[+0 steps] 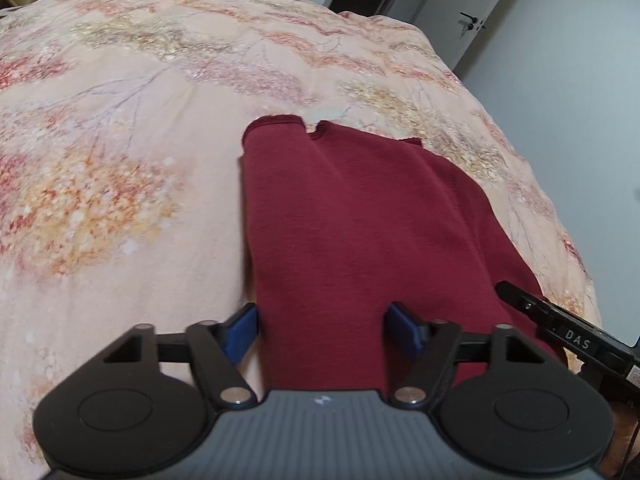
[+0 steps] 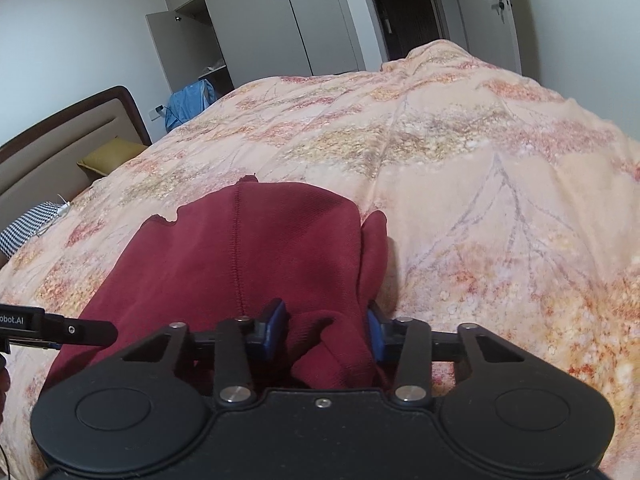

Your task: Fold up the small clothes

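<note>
My left gripper (image 1: 322,330) stands open, its jaws straddling the near edge of the red garment (image 1: 360,220). My right gripper (image 2: 326,332) is open too, with bunched cloth between its pads. The garment lies partly folded on the floral bedspread (image 1: 120,140). I judge a fold is beginning; next I must close on the near edge and lift evenly.

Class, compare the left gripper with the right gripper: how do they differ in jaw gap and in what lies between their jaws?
The left gripper has its jaws wide apart; the right gripper's jaws stand closer together. Flat red cloth runs between the left gripper's jaws, untouched by its right pad, while a bunched fold of that cloth fills the right gripper's gap. Whether the right one pinches it is unclear. Both have blue pads and sit at the cloth's near edge on the bed.
</note>
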The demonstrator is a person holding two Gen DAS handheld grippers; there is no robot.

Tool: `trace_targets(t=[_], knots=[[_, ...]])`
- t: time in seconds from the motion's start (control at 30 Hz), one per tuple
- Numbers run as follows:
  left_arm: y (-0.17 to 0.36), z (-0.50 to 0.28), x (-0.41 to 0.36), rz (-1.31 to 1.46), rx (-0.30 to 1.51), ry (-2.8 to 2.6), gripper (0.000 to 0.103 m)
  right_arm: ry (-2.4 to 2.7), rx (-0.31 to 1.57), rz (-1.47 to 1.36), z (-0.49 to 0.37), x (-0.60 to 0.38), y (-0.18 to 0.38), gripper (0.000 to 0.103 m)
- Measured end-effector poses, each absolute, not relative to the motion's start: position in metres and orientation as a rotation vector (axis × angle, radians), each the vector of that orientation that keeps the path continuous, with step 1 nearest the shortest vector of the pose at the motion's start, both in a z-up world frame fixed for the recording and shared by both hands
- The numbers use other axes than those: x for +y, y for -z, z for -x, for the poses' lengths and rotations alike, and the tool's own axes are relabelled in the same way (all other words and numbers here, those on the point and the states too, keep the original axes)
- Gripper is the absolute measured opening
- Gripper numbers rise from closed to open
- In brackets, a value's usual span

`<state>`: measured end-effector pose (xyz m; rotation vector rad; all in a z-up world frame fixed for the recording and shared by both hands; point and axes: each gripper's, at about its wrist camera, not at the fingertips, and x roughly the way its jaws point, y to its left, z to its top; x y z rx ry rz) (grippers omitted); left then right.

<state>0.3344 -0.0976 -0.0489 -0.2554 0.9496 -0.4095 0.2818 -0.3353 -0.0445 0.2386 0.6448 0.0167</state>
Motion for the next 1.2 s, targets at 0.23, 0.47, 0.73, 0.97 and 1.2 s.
trace_targets(t=[0.23,0.47,0.73,0.97,1.2], knots=[[0.039,-0.329,-0.107,0.182,0.916,0.410,0.044,-0.001,0.612,-0.182,-0.275,-0.322,0.033,0.024],[0.023,-0.324,-0.097,0.187,0.862,0.432,0.023,-0.027,0.528,-0.146,-0.268,-0.304,0.003,0.019],[-0.026,-0.326,-0.064,0.126,0.710,0.356,0.020,-0.159,0.427,-0.137,-0.285,-0.258,-0.033,0.019],[-0.042,-0.328,-0.017,0.062,0.637,0.188,0.020,-0.263,0.417,-0.166,-0.325,-0.203,-0.018,0.019],[0.007,-0.329,0.014,0.098,0.737,0.103,0.020,-0.234,0.518,-0.118,-0.336,-0.176,0.016,0.020]])
